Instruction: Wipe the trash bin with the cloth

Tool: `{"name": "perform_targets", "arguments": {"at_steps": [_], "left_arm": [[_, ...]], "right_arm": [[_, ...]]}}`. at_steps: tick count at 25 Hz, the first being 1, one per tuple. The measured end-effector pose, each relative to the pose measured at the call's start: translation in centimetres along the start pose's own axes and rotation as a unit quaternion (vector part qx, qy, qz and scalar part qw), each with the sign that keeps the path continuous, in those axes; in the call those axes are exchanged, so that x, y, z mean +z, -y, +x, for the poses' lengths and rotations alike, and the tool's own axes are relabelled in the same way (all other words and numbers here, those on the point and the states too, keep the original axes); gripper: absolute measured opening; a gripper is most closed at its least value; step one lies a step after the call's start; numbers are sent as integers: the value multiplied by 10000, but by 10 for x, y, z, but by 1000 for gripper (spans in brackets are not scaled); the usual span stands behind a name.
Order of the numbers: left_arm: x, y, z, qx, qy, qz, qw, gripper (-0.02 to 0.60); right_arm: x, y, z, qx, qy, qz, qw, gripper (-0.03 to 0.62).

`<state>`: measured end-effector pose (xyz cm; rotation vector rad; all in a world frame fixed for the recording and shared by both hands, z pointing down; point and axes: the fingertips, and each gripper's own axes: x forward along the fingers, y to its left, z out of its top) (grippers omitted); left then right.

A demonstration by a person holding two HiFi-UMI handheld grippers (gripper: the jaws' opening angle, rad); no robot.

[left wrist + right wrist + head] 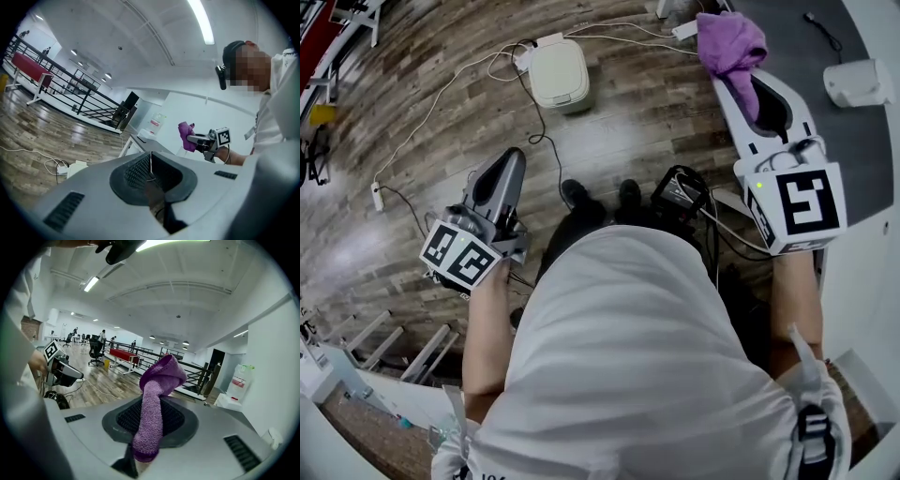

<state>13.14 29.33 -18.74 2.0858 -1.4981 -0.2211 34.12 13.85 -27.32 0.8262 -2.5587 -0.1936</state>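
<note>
**A:** What sort of place is it?

**B:** A wide hall; wood-plank floor [422, 159], white ceiling with strip lights, black railings [194, 371] far back; a grey table [853, 141] stands at the person's right.

**A:** And the cloth?

**B:** The purple cloth [729, 39] is clamped in the jaws of the right tool [736, 80], at the table's left edge in the head view. Its long axis runs along the tool, away from the person; in the right gripper view it rises as a folded strip, its top flopped over to the right.

**A:** The trash bin?

**B:** I cannot tell for certain which it is. A cream-white lidded bin [560, 73] stands on the floor ahead of the person's shoes [575, 193], left of the cloth and apart from it, with white cables [450, 86] beside it; a small white container [860, 82] sits on the table, right of the cloth.

**A:** The other hand?

**B:** The left tool [516, 159] hangs low over the floor; its jaws are together with nothing between them; it points ahead and slightly right.

**A:** Any writing?

**B:** Only black-and-white square patterns on the marker cube [799, 204]; the water dispenser [238, 379] bears a red label, its print too small to read.
</note>
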Motion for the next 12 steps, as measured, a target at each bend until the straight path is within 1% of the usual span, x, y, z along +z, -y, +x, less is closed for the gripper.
{"name": "perform_targets", "arguments": {"at_steps": [3, 6, 9, 12], "left_arm": [[-15, 15, 6, 60, -67, -28, 10000, 9], [-29, 20, 7, 75, -184, -72, 9998, 9], [-42, 20, 6, 55, -308, -109, 9995, 9], [-48, 22, 9, -7, -348, -122, 9993, 9]], "right_arm": [[-14, 3, -5, 93, 9, -21, 10000, 84], [-23, 4, -7, 102, 11, -29, 9999, 83], [-34, 8, -16, -31, -67, -35, 10000, 84], [-39, 20, -29, -251, -95, -58, 9996, 83]]}}
